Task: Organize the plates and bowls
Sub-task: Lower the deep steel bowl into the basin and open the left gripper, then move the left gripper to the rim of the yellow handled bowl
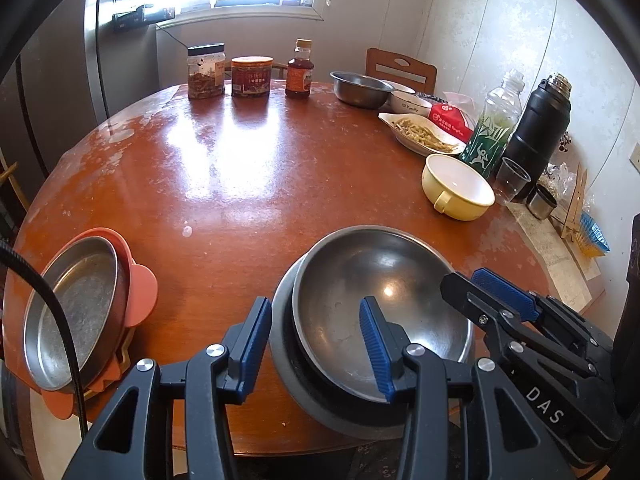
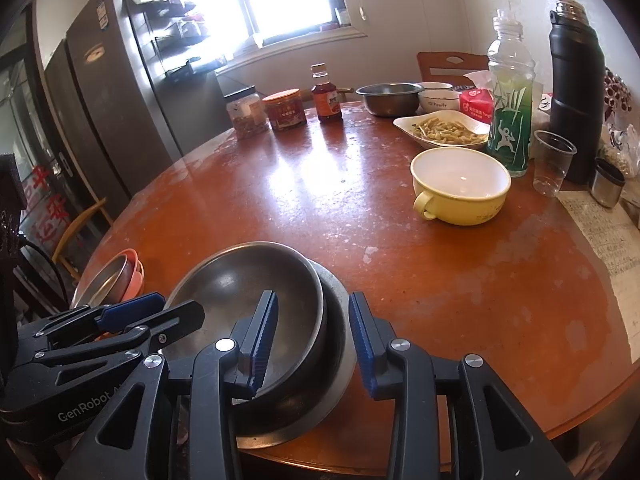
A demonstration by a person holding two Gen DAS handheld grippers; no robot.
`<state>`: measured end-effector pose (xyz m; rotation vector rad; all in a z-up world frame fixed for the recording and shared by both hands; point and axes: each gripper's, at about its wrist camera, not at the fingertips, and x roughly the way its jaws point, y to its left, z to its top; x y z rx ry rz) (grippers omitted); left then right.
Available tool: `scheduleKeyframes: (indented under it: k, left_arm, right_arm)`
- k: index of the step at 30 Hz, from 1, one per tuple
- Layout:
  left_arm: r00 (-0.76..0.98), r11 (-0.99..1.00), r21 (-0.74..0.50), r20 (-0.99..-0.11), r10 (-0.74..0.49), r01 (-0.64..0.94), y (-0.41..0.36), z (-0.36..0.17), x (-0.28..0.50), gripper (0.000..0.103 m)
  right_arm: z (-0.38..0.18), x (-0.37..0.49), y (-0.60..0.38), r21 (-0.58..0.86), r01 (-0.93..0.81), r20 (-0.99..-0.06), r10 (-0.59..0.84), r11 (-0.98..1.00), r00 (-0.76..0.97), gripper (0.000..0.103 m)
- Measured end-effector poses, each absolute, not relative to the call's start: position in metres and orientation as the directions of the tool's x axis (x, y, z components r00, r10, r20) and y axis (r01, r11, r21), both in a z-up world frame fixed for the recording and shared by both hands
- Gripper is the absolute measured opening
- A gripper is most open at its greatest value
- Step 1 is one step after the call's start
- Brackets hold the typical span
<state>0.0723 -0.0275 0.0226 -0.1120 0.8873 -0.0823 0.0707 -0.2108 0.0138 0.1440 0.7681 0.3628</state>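
Note:
Two nested steel bowls (image 1: 380,300) sit at the near edge of the round wooden table (image 1: 240,184); they also show in the right wrist view (image 2: 248,284). My left gripper (image 1: 316,332) is open, its fingers straddling the left rim of the bowls. My right gripper (image 2: 314,332) is open, its fingers straddling the right rim; it shows in the left wrist view (image 1: 492,292). A steel plate (image 1: 68,308) lies on an orange plate (image 1: 140,292) at the left edge. A yellow bowl (image 2: 460,184) with a handle stands to the right.
At the far side stand jars (image 1: 206,70), a sauce bottle (image 1: 299,70), a steel bowl (image 1: 360,88), a white bowl (image 1: 410,104) and a dish of food (image 1: 424,134). At the right are a green bottle (image 2: 510,96), a black flask (image 2: 574,92) and a plastic cup (image 2: 552,164).

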Motion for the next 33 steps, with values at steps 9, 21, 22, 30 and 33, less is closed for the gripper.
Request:
scheduleKeyframes:
  k: [9, 21, 22, 30, 33]
  left_arm:
    - [0.644, 0.993, -0.119, -0.758, -0.102, 0.018, -0.029, 0.033, 0.068, 0.049]
    - [0.659, 0.997, -0.076, -0.749, -0.068, 0.016, -0.048, 0.046, 0.063, 0.051]
    - [0.66, 0.997, -0.071, -0.749, -0.065, 0.017, -0.051, 0.046, 0.063, 0.051]
    - [0.653, 0.998, -0.054, -0.755, -0.068, 0.042, -0.074, 0.048, 0.066, 0.051]
    - [0.646, 0.997, -0.045, -0.76, -0.07, 0.054, -0.083, 0.048, 0.069, 0.051]
  right_arm:
    - [0.024, 0.066, -0.224, 0.285, -0.259, -0.623, 0.384, 0.923, 0.682, 0.05]
    - [0.033, 0.059, -0.252, 0.325, -0.241, -0.585, 0.395, 0.914, 0.709, 0.053]
    - [0.034, 0.059, -0.255, 0.326, -0.237, -0.582, 0.392, 0.915, 0.713, 0.054]
    - [0.038, 0.055, -0.281, 0.331, -0.211, -0.559, 0.371, 0.92, 0.742, 0.061]
    - [0.04, 0.055, -0.291, 0.347, -0.189, -0.544, 0.361, 0.919, 0.758, 0.062]
